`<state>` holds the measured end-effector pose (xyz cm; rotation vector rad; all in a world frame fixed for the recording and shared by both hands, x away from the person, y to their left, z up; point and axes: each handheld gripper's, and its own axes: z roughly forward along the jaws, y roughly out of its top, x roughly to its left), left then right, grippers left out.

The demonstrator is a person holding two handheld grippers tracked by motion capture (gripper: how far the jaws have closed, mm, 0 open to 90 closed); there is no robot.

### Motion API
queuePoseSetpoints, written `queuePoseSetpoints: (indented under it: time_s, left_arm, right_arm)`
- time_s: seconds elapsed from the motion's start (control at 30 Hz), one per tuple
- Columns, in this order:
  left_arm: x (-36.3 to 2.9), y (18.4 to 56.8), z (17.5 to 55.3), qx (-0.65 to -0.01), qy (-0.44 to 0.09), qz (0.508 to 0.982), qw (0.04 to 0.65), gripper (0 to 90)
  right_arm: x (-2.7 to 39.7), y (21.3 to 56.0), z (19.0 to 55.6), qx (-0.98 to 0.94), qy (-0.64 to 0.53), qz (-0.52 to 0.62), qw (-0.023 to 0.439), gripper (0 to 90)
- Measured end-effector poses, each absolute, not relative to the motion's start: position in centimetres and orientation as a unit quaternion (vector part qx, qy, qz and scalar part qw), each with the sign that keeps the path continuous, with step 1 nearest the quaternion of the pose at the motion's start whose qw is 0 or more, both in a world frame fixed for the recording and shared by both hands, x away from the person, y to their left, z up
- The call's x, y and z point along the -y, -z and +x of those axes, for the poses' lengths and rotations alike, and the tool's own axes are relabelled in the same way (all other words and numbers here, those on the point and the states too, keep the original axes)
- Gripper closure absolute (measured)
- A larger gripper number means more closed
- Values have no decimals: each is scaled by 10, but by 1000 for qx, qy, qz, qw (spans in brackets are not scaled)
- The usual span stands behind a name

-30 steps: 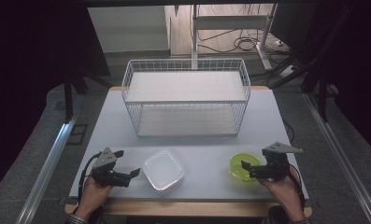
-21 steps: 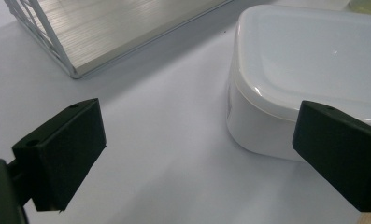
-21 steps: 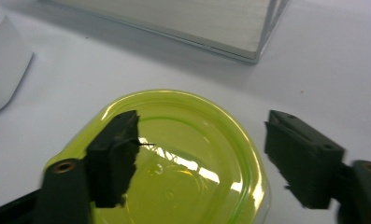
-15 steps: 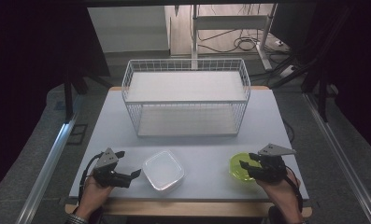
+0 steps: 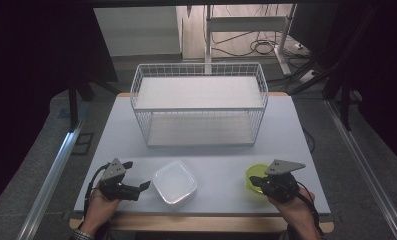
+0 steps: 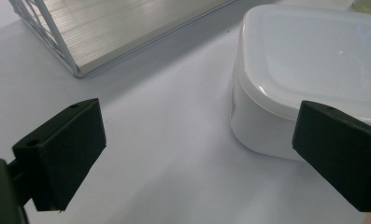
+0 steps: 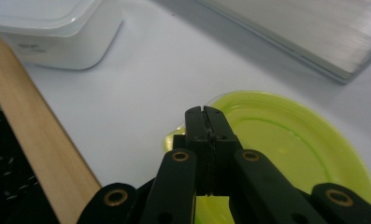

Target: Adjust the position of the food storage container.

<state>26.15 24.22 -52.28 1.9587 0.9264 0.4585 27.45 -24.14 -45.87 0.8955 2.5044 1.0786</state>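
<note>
A yellow-green bowl point(image 5: 255, 176) sits near the front right of the white table point(image 5: 211, 155), nothing visible inside it. The right gripper point(image 7: 205, 122) is pressed together, pinching the bowl's near rim; its jaws have just been closing. A lidded white container point(image 5: 174, 182) stands at front centre, contents hidden. Beside it, the left gripper point(image 5: 136, 187) is spread, holding nothing. Behind stands a wire basket point(image 5: 198, 107).

Wire basket point(image 5: 198, 107) blocks the far half of my table point(image 5: 226, 155). Open strip of table between basket and the white lidded container point(image 5: 174, 182), passable sideways. Container sits just beside my left gripper point(image 5: 131, 187), between it and the green bowl point(image 5: 256, 175).
</note>
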Motion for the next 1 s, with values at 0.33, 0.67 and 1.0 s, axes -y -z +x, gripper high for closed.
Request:
queuePoseSetpoints:
  time_s: [0.33, 0.67, 1.0]
  left_arm:
    - [-242, 523, 262, -374, -185, 792, 445, 26]
    - [-241, 524, 262, -373, -184, 795, 442, 26]
    - [-240, 525, 263, -374, -184, 797, 438, 27]
  right_arm:
    - [234, 462, 272, -876, -368, 292, 114, 894]
    - [227, 467, 269, -892, -345, 278, 92, 894]
    - [244, 468, 279, -884, -343, 301, 104, 894]
